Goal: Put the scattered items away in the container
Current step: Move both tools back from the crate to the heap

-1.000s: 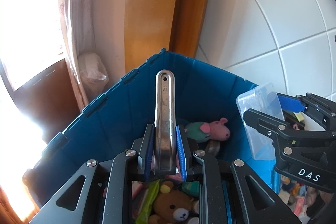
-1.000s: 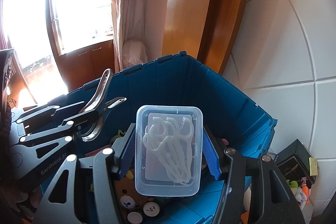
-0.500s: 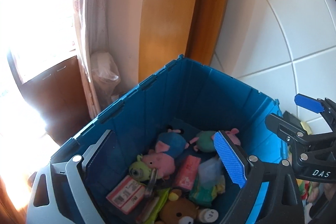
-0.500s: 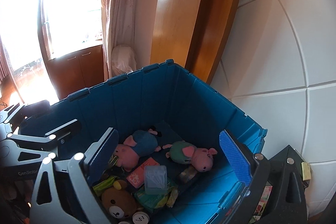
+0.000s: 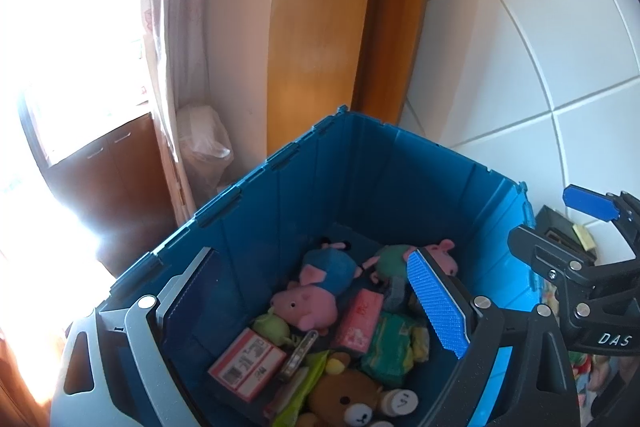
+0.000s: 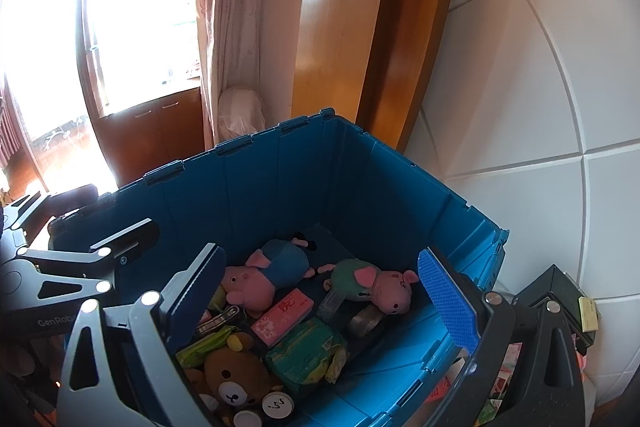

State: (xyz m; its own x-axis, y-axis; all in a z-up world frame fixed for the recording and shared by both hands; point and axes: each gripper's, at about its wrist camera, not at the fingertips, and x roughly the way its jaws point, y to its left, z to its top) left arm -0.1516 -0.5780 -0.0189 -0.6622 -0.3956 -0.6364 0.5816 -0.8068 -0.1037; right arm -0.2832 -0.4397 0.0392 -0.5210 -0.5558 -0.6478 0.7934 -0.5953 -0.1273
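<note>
I hold both the left gripper (image 5: 316, 311) and right gripper (image 6: 326, 291) spread wide and empty over the blue crate (image 6: 280, 179); plush pigs (image 6: 264, 273) lie inside it.

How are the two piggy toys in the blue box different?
The pig in the blue top wears blue, while the pig in the green top wears green. The blue one lies nearer the left side of the blue box; the green one lies nearer the right. The green one rests partly on other items. Both are pink plush pigs lying down.
</note>
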